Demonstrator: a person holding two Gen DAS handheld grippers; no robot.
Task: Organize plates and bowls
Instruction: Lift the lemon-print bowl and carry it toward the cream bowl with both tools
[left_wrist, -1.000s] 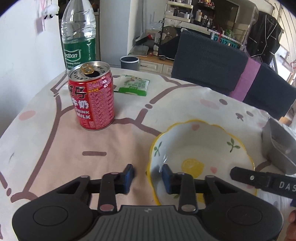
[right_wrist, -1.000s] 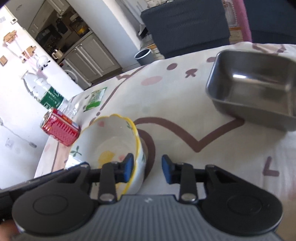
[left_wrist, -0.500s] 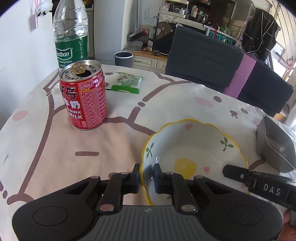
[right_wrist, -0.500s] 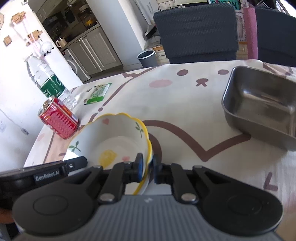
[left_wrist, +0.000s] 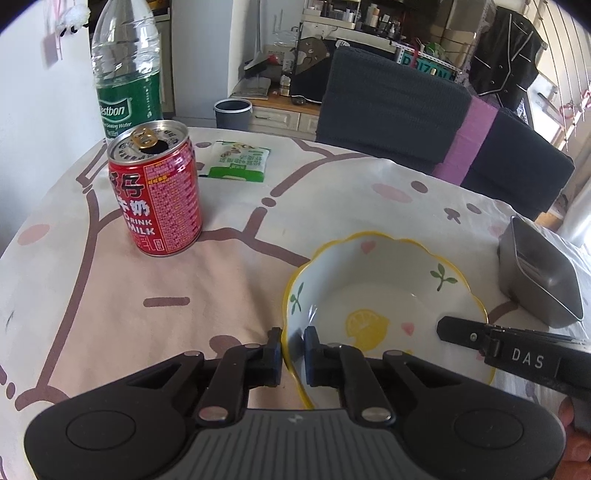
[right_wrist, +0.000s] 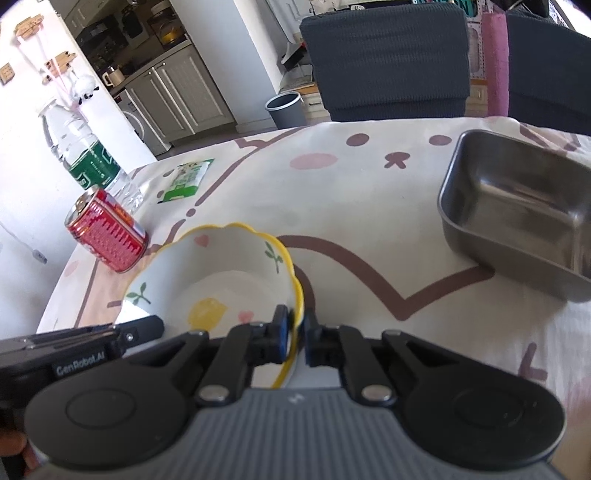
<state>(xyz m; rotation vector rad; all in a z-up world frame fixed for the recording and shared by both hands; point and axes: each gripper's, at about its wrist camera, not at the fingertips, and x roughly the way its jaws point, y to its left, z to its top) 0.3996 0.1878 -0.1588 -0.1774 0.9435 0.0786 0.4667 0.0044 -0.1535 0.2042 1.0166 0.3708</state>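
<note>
A white bowl with a wavy yellow rim and a lemon print (left_wrist: 384, 291) (right_wrist: 221, 280) sits in front of me on the tablecloth. My left gripper (left_wrist: 292, 354) is shut on the bowl's left rim, one finger inside and one outside. My right gripper (right_wrist: 295, 334) is shut on the bowl's right rim the same way. A square steel dish (right_wrist: 517, 210) stands empty on the table to the right of the bowl; it also shows in the left wrist view (left_wrist: 539, 269).
A red milk-drink can (left_wrist: 155, 188) (right_wrist: 105, 236) stands left of the bowl, with a green-labelled water bottle (left_wrist: 127, 74) behind it and a green snack packet (left_wrist: 238, 162) beyond. A dark chair back (left_wrist: 399, 110) stands at the table's far edge.
Both grippers were open around the bowl's rim one second ago and have since closed on it. The bowl now looks slightly raised and tilted between them.
</note>
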